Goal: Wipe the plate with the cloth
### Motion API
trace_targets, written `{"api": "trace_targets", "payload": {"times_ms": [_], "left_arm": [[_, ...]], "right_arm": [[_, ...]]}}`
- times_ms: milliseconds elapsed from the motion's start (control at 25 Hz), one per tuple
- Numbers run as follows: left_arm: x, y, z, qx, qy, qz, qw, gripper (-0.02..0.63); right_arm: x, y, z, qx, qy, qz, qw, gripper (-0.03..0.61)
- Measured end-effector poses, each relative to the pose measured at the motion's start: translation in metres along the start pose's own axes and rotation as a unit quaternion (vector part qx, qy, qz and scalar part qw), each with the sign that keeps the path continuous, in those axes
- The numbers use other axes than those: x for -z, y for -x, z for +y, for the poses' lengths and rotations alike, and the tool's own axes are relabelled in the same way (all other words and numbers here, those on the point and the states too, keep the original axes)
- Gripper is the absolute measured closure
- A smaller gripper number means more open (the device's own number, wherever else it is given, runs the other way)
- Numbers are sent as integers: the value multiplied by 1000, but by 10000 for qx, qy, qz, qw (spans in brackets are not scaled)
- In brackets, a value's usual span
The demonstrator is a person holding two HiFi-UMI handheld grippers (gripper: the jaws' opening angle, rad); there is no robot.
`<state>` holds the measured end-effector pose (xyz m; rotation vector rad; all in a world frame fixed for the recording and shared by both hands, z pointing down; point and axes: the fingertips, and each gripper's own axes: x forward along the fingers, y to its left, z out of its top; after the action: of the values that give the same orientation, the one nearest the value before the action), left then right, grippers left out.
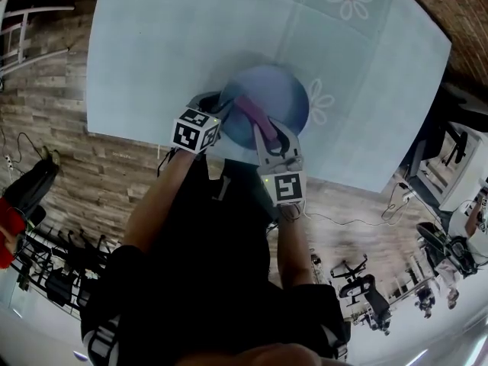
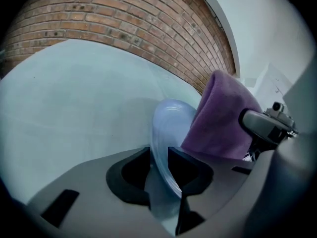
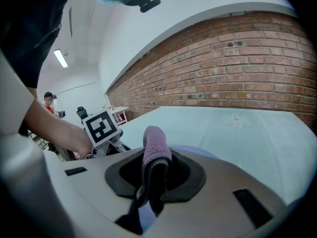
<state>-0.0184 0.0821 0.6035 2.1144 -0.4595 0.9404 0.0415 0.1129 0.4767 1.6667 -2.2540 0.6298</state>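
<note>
Left gripper view: plate (image 2: 171, 125) rim between jaws, cloth (image 2: 223, 118) alongside

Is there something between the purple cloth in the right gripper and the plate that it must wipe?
Nothing visible stands between them. The cloth, clamped by the right gripper, is directly over the plate. The left gripper grips only the plate's near rim, beside the cloth.

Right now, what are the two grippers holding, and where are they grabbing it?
The left gripper pinches the plate by its near rim. The right gripper clamps the purple cloth at one end.
</note>
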Motion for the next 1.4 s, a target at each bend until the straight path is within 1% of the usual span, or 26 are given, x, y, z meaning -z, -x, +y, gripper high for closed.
{"api": "trace_targets", "payload": {"times_ms": [40,80,160,280,440,600,680,760,840,920,1200,1280,1400], "left_arm": [[1,-1,1,-31,-45,12,10000,494],[1,-1,3,-75,-54,0,10000,521],[1,-1,6,-99,51,-58,9999,537],[-1,-1,7,-65,126,-112,9998,540],[-1,0,5,-47,22,-83,10000,541],[-2,-1,8,-74,-88,-69,9999,541],[-3,-1,9,-93,-142,-67,9998,541],[-3,-2,8,-119,-196,-57,9997,541],[-2,-3,6,-136,-230,-52,9996,541],[-3,-3,4,-103,-213,-53,9997,541],[-3,-2,3,-115,-292,7,9995,543],[-4,-2,3,-117,-305,19,9995,543],[-3,-2,3,-119,-310,56,9994,543]], "right_arm": [[5,-5,0,-90,68,139,9998,494],[10,-10,1,-190,119,280,9994,494],[16,-22,4,-418,136,499,9978,494],[20,-39,8,-655,155,724,9951,494],[33,-61,14,-774,391,1159,9895,494],[53,-84,20,-814,875,1777,9768,494],[58,-93,19,-773,1005,1991,9717,494],[61,-96,15,-752,862,2036,9724,494],[62,-97,11,-738,675,1953,9756,494],[61,-98,8,-670,677,1914,9769,494],[59,-102,3,-256,1463,1964,9692,492],[58,-104,-2,-123,1578,1969,9675,492],[57,-108,-11,60,1613,1959,9672,492]]}}
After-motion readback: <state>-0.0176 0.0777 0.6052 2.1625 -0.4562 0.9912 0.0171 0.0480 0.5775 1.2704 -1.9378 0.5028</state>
